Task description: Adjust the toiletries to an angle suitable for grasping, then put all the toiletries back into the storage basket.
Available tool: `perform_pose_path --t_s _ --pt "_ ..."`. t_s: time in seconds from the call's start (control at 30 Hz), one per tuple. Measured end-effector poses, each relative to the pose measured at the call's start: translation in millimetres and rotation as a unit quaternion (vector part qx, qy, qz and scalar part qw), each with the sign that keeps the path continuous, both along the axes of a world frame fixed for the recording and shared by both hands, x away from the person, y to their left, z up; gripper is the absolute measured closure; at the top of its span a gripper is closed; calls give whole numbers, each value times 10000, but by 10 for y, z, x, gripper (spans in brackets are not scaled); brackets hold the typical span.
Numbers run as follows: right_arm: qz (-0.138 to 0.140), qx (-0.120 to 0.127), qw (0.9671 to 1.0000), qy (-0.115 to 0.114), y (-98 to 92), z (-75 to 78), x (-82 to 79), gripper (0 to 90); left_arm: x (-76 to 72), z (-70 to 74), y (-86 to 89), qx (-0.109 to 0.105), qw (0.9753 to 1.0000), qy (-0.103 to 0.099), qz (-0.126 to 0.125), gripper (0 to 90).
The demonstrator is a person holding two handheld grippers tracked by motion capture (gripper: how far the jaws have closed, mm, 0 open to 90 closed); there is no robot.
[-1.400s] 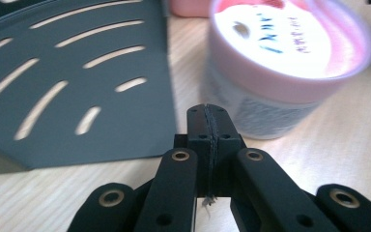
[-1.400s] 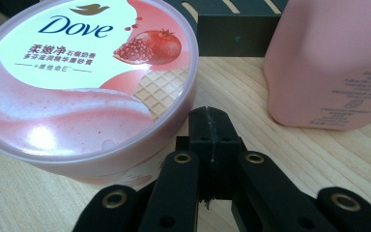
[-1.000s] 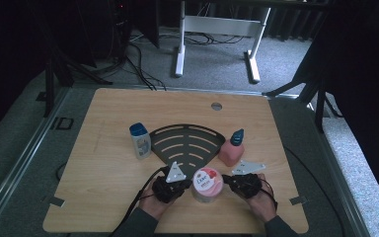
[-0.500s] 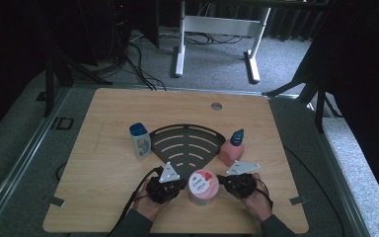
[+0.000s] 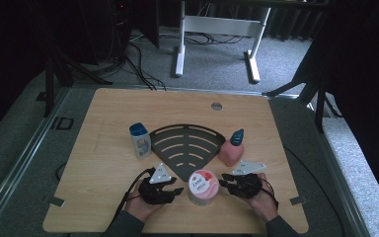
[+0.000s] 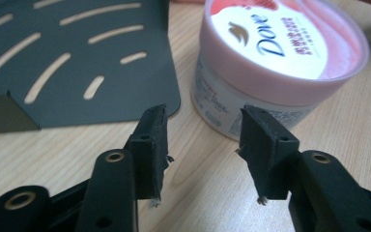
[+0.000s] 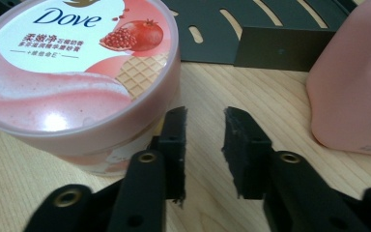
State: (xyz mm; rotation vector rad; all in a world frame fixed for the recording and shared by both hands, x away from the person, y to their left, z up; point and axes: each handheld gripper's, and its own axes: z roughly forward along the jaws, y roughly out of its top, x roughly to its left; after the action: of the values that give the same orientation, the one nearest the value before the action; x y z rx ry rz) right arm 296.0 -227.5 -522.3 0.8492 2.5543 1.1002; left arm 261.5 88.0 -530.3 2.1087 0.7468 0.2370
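Observation:
A pink Dove tub [image 5: 203, 186] stands near the table's front edge, between my two grippers. My left gripper [image 5: 177, 190] lies just left of it, open. In the left gripper view the tub [image 6: 280, 53] sits a little beyond and right of the empty, wide-apart jaws of the left gripper [image 6: 205, 118]. My right gripper [image 5: 225, 183] is at the tub's right side. In the right gripper view the right gripper [image 7: 205, 118] shows a narrower gap with nothing in it, and its left jaw is close against the wall of the tub [image 7: 77, 63].
A black fan-shaped slotted rack [image 5: 187, 148] lies flat behind the tub. A pink bottle with a blue cap [image 5: 231, 148] stands at its right corner, close to my right gripper. A white bottle with a blue cap [image 5: 140, 140] stands at its left. Behind the wooden table [image 5: 103, 173] is a white stand.
Both hands and the tub have shifted slightly toward the front edge. My left gripper has drawn a little left, away from the tub.

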Motion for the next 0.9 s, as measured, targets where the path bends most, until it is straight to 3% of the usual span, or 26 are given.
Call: perform_pose_path --t_s 0.1,0.27,0.67,0.9 --pt "-23 17 10000 18 -31 3 2 609 -26 -6 -2 37 9997 -218 -100 507" --pt "45 56 10000 59 -97 5 -1 558 -15 -4 -17 137 9998 -65 -163 507" --pt "601 189 9979 144 -124 -5 -47 503 -17 -10 -107 248 9985 46 -496 477" --pt "1067 180 9935 348 -114 -48 -72 464 -28 -32 -122 243 9976 78 -636 463"
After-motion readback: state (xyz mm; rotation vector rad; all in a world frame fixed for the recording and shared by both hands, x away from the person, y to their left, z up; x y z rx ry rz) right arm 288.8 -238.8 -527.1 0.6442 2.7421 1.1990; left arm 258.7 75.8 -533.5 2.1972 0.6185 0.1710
